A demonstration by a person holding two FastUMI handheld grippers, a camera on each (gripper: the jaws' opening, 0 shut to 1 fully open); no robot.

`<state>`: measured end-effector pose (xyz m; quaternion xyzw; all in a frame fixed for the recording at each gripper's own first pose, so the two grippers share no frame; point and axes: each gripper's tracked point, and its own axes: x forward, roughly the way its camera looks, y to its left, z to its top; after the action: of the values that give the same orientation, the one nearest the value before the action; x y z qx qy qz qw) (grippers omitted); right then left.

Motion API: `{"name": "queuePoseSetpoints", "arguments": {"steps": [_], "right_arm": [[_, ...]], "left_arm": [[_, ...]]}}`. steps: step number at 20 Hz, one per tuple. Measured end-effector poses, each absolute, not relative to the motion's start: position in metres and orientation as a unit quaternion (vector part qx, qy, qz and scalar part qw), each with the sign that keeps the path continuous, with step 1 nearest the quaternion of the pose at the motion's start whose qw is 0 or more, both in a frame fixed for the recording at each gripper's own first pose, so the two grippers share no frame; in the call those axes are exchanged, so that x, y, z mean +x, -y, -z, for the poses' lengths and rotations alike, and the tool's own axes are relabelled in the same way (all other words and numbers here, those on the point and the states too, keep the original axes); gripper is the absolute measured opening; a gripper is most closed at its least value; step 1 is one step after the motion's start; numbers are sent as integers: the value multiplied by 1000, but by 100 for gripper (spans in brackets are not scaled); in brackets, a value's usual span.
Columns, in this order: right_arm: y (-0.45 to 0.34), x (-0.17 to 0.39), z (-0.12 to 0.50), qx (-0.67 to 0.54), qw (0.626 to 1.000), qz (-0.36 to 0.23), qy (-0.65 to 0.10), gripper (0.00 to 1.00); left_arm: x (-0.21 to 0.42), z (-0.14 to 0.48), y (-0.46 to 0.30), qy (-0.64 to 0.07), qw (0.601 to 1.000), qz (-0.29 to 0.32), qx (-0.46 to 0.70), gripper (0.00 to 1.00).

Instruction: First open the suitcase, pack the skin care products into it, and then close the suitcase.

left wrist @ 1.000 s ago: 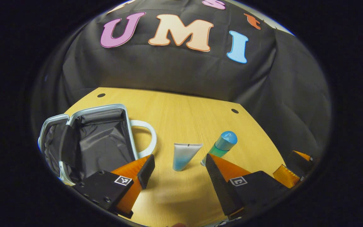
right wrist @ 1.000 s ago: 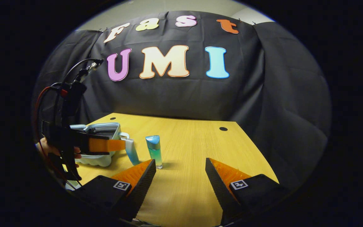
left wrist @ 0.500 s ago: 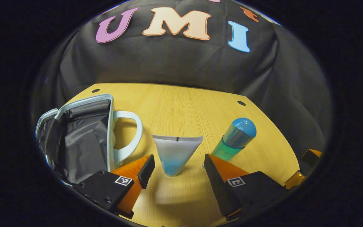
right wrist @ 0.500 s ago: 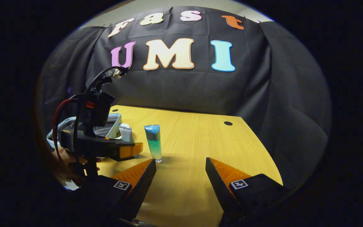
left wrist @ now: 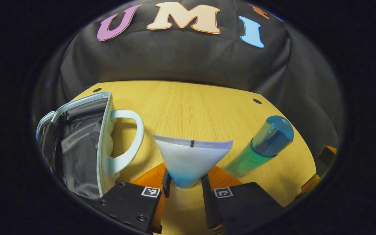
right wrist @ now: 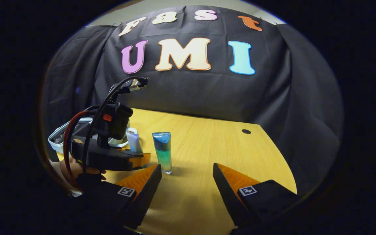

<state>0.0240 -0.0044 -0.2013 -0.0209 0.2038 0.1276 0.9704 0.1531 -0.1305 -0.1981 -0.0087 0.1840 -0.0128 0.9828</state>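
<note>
In the left gripper view, the left gripper [left wrist: 183, 184] had its two fingers drawn in close on either side of the narrow cap end of the white-and-blue tube [left wrist: 190, 157], which stood cap down on the wooden table [left wrist: 201, 107] with its wide crimped end up. Both fingers appeared to press on the tube's blue base, so the claw was nearly closed with the tube between its tips. Just to the right of the tube stood the green bottle [left wrist: 259, 147] with its blue cap, apart from the fingers. To the left lay the open suitcase [left wrist: 77, 143], its grey lining showing and its pale handle [left wrist: 132, 140] reaching toward the tube without touching it.

In the right gripper view, the right gripper [right wrist: 186, 182] hung wide open over bare tabletop with nothing between its fingers. The green bottle [right wrist: 163, 151] stood upright just beyond its left finger. Farther left, a hand [right wrist: 73, 168] held the left gripper [right wrist: 142, 160], with the tube [right wrist: 132, 141] at its tips and the suitcase [right wrist: 60, 137] behind it, partly hidden by the gripper's body and cables.
</note>
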Motion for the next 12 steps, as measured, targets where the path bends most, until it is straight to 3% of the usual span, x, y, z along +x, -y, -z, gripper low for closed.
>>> {"name": "queuePoseSetpoints", "arguments": {"steps": [7,12], "right_arm": [[-42,57,230,-29,957,-200,-207,96],[-71,73,254,-29,948,-240,-208,100]], "left_arm": [[131,171,133,-187,981,39,-38,41],[96,132,115,-182,981,45,-52,41]]}}
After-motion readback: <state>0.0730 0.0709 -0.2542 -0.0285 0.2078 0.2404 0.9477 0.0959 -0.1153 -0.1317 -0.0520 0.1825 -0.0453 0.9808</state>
